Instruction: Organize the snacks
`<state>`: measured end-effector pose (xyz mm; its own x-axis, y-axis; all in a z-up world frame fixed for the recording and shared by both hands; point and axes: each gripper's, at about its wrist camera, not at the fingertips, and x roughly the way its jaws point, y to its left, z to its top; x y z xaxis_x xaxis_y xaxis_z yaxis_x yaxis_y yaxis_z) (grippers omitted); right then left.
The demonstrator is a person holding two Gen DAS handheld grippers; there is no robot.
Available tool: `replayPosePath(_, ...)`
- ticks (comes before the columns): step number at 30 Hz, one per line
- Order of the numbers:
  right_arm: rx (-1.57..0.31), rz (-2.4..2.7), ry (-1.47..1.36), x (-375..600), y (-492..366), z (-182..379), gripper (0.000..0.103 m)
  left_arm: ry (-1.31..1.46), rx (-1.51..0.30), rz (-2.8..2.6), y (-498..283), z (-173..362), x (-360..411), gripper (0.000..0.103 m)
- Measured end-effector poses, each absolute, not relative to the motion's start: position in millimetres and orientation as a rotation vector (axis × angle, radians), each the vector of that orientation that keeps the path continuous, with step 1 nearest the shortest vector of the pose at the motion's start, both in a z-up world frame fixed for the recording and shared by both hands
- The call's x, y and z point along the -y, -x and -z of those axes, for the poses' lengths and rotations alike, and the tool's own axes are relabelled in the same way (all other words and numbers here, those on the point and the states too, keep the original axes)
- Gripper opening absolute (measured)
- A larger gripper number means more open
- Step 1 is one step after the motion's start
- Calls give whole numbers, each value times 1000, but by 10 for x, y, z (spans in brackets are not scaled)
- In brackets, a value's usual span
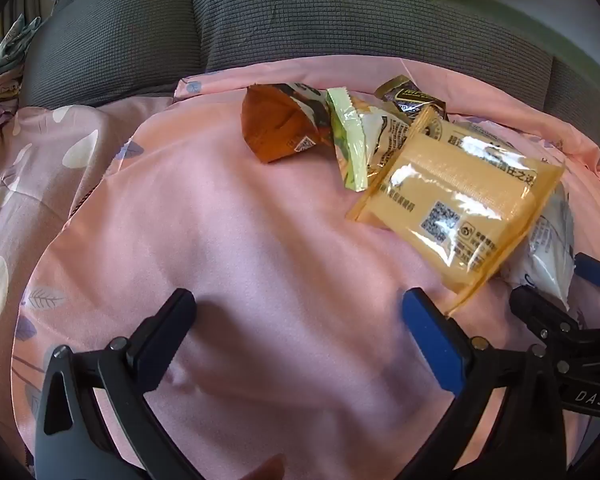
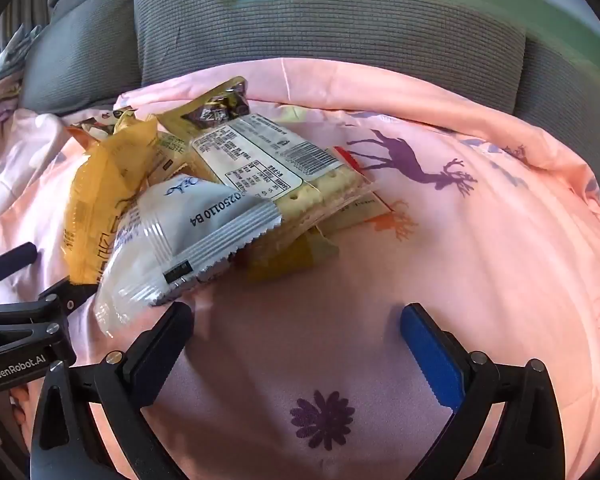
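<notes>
Both claws released, jaws spread wide over the pink quilt (image 1: 228,216), nothing held. Left gripper (image 1: 300,320) low over bare fabric, its blue finger touching or just beside the corner of the yellow pack (image 1: 460,208). Right gripper (image 2: 296,328) just in front of the heap, its black finger at the edge of the white pouch (image 2: 188,248).

Snacks heaped loosely on the quilt, in front of the grey cushions (image 1: 300,12): brown pack (image 1: 280,128) and green pack (image 1: 352,144) at the far left of the pile, dark wrapper (image 1: 412,96) behind, yellow pack leaning across the middle, white pouch lying on the cracker pack (image 2: 276,160), more wrappers half hidden beneath. No box or tray in view, so destination unclear.

Likely trouble from here:
- Slippery film and a soft, yielding quilt: a pinch on a flat face apt to slide off or gather fabric along with the pack. Better to take a crimped seam.
- Overlapping packs: lifting a lower one apt to tip the pouch or yellow pack off the heap.
- Hard squeeze on the cracker pack likely to break its contents.
- Two grippers close together at the same side of the pile: risk of fingers knocking one another, or both closing on the yellow pack.
</notes>
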<state>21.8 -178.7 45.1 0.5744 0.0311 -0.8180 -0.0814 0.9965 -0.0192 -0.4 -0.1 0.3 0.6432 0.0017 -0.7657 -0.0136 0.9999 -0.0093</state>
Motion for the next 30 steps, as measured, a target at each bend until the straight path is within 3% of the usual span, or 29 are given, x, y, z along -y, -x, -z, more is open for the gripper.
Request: replayPosePath(30,-966,-66,58,1789,-214,-455,103,17,-877,-8,1,-5,-10,103)
